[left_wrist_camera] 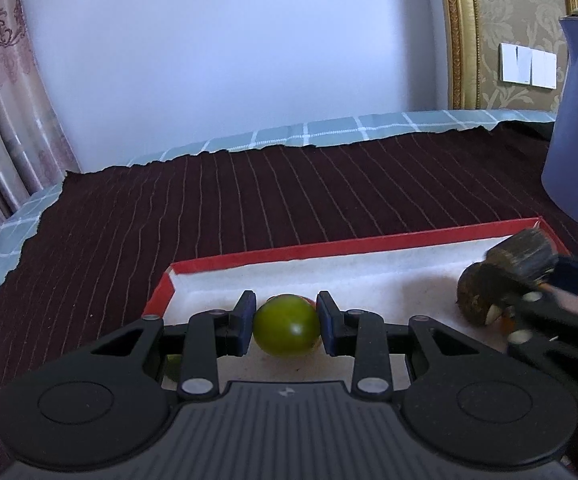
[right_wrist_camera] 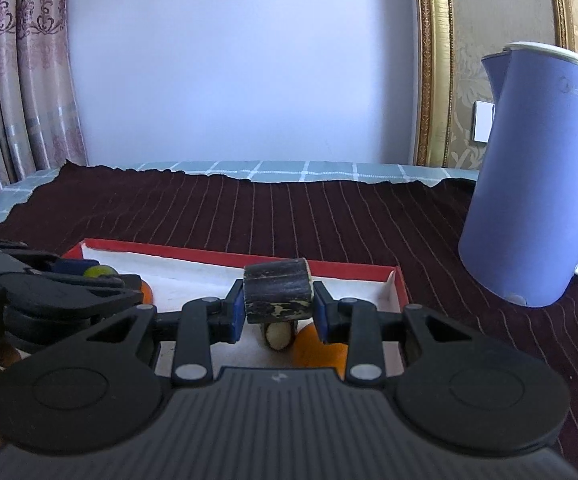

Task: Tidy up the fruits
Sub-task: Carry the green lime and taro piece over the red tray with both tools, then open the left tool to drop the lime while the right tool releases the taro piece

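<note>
Fruit is going into the red tray point(left_wrist_camera: 369, 245): the left gripper point(left_wrist_camera: 287, 326) pinches a green tomato point(left_wrist_camera: 285, 326), the right gripper point(right_wrist_camera: 277, 309) pinches a dark sugarcane piece point(right_wrist_camera: 277, 291), both low over it, and next each should probably let go gently.

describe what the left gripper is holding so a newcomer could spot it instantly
Find the red-rimmed tray on the dark striped cloth. At its left end the left gripper clamps a small round green tomato. It is the only green thing; the right gripper's piece is dark and cylindrical.
</note>
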### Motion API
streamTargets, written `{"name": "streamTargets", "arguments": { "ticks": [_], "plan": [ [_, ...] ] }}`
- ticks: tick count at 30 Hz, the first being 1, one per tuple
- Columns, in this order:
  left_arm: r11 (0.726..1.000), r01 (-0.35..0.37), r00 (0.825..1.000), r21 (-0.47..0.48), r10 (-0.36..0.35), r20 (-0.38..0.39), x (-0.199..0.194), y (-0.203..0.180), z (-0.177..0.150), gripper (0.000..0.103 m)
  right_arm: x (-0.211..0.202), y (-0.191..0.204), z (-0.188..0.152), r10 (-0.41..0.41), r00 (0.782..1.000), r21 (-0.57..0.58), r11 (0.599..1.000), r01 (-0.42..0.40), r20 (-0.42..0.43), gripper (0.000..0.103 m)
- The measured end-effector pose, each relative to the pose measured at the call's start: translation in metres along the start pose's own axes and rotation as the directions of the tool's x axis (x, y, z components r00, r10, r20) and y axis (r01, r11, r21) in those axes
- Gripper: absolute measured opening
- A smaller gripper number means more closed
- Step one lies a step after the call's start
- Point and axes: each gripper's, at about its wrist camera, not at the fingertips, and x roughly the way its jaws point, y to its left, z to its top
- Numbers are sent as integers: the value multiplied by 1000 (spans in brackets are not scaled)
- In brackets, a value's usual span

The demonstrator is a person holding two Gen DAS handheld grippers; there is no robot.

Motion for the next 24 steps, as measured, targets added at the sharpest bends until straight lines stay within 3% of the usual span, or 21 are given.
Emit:
{"name": "streamTargets", "arguments": {
  "ticks": [5,10,15,18,20,24],
  "plan": [
    [1000,-2,1000,1,2,7,0,-2,1,33,4,2,-3,-6,1000,-28,1000,6,0,34],
    [1000,-13,1000,9,13,10,0,-4,0,33,-1,-5,-5,-9,1000,1,1000,9,20,46],
    [1000,-19,1000,15,19,9,1,-6,0,33,-3,-15,-10,-14,1000,45,999,13,24,46],
    [1000,-12,1000,13,12,-5,2,-6,0,34,-5,-19,-12,-25,999,61,998,22,42,63],
    [1000,-9,1000,8,9,-10,2,-5,0,40,-7,-20,-13,-33,998,69,997,29,58,77],
    [1000,-18,1000,6,18,2,-1,-4,0,47,-12,-25,-17,-50,996,90,995,43,77,92]
  ]
}}
